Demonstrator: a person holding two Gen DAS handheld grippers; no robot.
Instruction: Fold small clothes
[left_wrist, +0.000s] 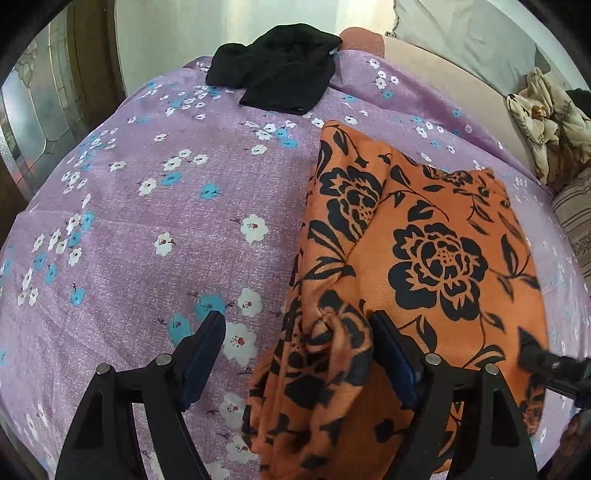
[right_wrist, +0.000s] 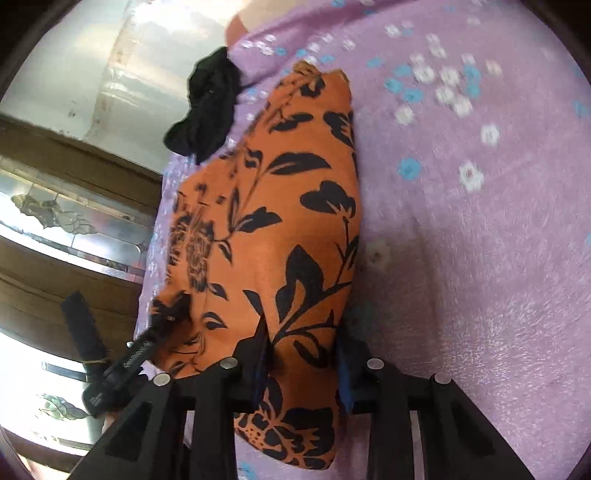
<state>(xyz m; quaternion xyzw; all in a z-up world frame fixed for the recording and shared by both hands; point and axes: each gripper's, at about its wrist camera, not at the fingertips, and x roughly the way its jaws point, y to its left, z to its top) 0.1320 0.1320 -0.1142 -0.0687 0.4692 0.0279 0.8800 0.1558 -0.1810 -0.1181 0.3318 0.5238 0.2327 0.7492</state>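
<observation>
An orange garment with black flowers (left_wrist: 436, 258) lies folded on the purple floral bedsheet (left_wrist: 147, 221). My left gripper (left_wrist: 297, 321) is open at the garment's near left edge. A bunched fold of the fabric sits against its right finger (left_wrist: 391, 358), while the left finger (left_wrist: 207, 350) rests apart on the sheet. In the right wrist view the orange garment (right_wrist: 288, 206) fills the gap of my right gripper (right_wrist: 303, 332), both pads touching the near end of the cloth. The left gripper's fingers (right_wrist: 85, 332) show at the garment's left corner.
A crumpled black garment (left_wrist: 277, 70) (right_wrist: 210, 107) lies at the bed's far edge. A heap of cream cloth (left_wrist: 546, 122) and a striped pillow (left_wrist: 576, 221) sit on the right. A wooden cabinet with glass panels (left_wrist: 37, 110) (right_wrist: 55, 221) stands beside the bed.
</observation>
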